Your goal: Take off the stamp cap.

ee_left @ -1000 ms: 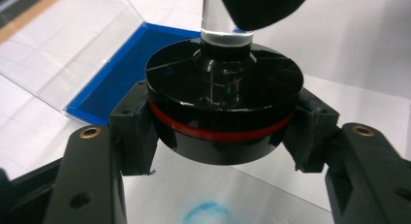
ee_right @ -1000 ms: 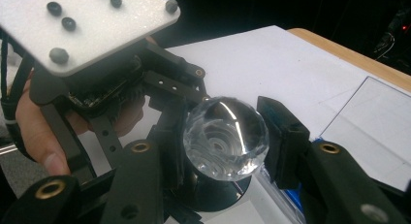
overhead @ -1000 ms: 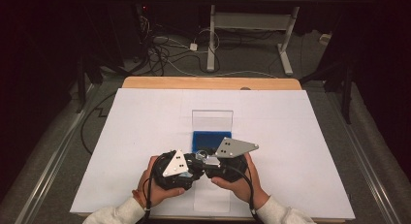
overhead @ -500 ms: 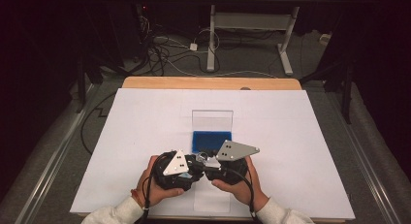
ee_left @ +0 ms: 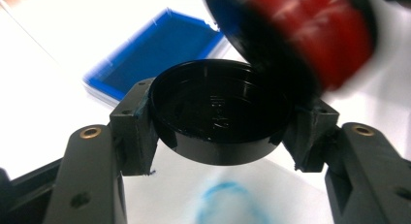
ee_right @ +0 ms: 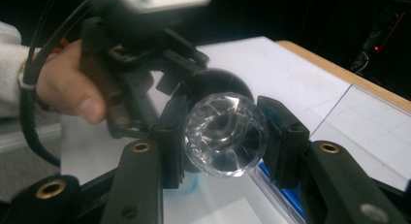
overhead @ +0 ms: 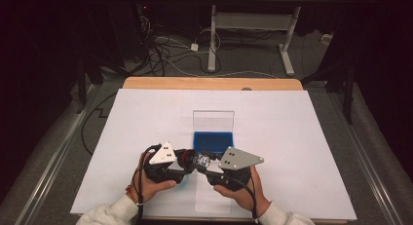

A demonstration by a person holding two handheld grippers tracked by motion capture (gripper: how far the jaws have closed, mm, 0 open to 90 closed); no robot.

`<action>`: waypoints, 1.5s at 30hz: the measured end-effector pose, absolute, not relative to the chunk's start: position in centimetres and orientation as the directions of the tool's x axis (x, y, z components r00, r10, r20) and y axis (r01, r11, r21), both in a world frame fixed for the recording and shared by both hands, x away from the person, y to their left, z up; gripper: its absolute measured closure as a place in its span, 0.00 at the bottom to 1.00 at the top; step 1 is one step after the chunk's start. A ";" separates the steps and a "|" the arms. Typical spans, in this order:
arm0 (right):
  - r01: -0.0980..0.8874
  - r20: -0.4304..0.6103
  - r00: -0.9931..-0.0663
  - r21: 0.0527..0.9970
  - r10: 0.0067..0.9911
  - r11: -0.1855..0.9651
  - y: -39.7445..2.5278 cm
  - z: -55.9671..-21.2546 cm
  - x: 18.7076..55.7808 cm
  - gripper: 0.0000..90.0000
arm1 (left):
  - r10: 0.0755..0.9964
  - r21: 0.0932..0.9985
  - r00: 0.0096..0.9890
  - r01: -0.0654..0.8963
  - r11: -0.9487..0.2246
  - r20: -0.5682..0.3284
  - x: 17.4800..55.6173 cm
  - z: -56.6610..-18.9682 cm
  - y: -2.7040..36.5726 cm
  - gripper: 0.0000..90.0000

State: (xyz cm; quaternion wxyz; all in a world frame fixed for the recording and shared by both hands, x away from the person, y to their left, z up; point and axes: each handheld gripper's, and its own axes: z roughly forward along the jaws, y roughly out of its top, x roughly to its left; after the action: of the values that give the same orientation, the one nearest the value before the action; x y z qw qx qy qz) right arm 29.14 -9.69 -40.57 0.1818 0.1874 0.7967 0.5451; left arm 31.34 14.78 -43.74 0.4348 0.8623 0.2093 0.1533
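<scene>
My left gripper (ee_left: 219, 129) is shut on a round black cap (ee_left: 213, 105), hollow side toward the camera. Just beyond the cap, a blurred stamp body with a red band (ee_left: 315, 35) tilts away at the upper right. My right gripper (ee_right: 224, 151) is shut on the stamp's clear faceted knob (ee_right: 225, 132), with the stamp's black body (ee_right: 218, 83) behind it. In the high view the left gripper (overhead: 186, 159) and right gripper (overhead: 203, 164) meet tip to tip near the front of the white sheet (overhead: 292, 127). A blue ink pad (overhead: 213, 140) lies just beyond them.
A clear lid (overhead: 213, 121) stands upright behind the ink pad. A blue smear (ee_left: 227, 204) marks the sheet under the cap. A clear flat plate (overhead: 212, 200) lies by the front edge. The wooden table edge (overhead: 209, 83) runs along the back, with cables and desk legs on the floor beyond.
Both hands stay close together near the front edge. The right gripper has turned slightly, and the stamp body now blurs as it moves beside the cap.
</scene>
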 end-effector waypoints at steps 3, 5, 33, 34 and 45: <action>0.105 -0.073 -0.854 0.946 0.515 0.308 -10.5 -40.2 29.4 0.64 | 0.497 0.809 0.862 0.221 -0.545 0.100 31.4 -43.8 15.0 0.41; 0.102 -0.080 -0.853 0.943 0.515 0.316 -10.9 -39.8 29.3 0.64 | 0.511 0.805 0.855 0.239 -0.543 0.090 31.7 -44.1 15.6 0.41; 0.168 -0.125 -0.747 0.915 0.653 0.368 -19.3 -38.9 30.2 0.64 | 0.621 0.826 0.773 0.260 -0.501 0.133 29.8 -43.6 22.1 0.41; 0.169 -0.127 -0.740 0.915 0.660 0.366 -19.5 -38.9 30.2 0.64 | 0.623 0.823 0.771 0.263 -0.504 0.135 29.7 -43.6 22.1 0.41; 0.186 -0.122 -0.716 0.916 0.687 0.356 -20.5 -38.4 30.6 0.64 | 0.637 0.817 0.764 0.301 -0.492 0.103 28.7 -44.4 22.8 0.41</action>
State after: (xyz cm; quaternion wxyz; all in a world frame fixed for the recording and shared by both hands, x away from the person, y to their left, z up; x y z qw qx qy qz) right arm 30.62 -20.46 -38.37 0.2534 0.2786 0.7834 0.4944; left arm 28.66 22.84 -44.44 0.4194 0.8402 0.2792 0.2004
